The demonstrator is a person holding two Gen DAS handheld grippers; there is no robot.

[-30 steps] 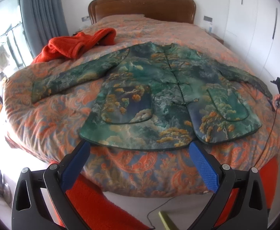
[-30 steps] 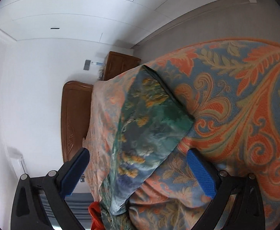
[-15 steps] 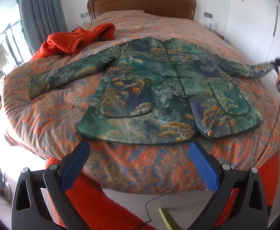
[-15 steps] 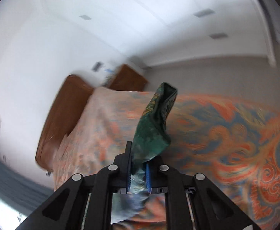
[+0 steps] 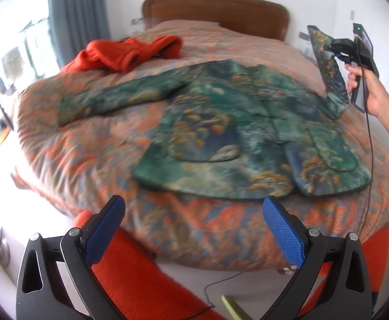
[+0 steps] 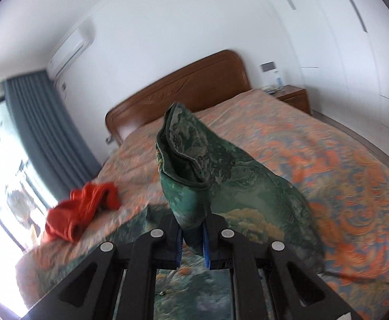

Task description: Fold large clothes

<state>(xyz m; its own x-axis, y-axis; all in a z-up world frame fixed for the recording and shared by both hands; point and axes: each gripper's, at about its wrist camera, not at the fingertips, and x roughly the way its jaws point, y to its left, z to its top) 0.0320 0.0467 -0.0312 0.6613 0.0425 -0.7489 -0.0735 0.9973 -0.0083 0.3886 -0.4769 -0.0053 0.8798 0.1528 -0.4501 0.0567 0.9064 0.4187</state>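
A double bed [image 5: 93, 144] with an orange and blue paisley cover fills the room, its carved wooden headboard [image 5: 215, 8] against the white wall. Spread face up across the middle of the bed lies the green patterned jacket [image 5: 234, 133], hem toward the foot of the bed, collar toward the headboard. One sleeve stretches flat toward the curtained window side of the bed; the opposite sleeve [image 6: 194, 176] is raised clear of the bed on the side away from the window, its open cuff pointing up toward the headboard. A crumpled orange garment [image 5: 130, 53] sits on the bed between the flat sleeve and the headboard, apart from the jacket. Grey curtains [image 6: 47, 133] hang beside the bed at the window, and a wooden nightstand [image 6: 290, 97] stands next to the headboard on the far side. The right gripper [image 6: 191, 240], held in the person's right hand [image 5: 365, 88] above the bed's edge, has its blue pads pinched tight on the raised sleeve just below the cuff, fabric bunched between them. The left gripper [image 5: 194, 229] hovers off the foot of the bed, in front of the jacket's hem, fingers [image 5: 282, 229] spread wide with nothing between them. A thin black cable [image 5: 370, 144] trails down from the right gripper past the bed's corner
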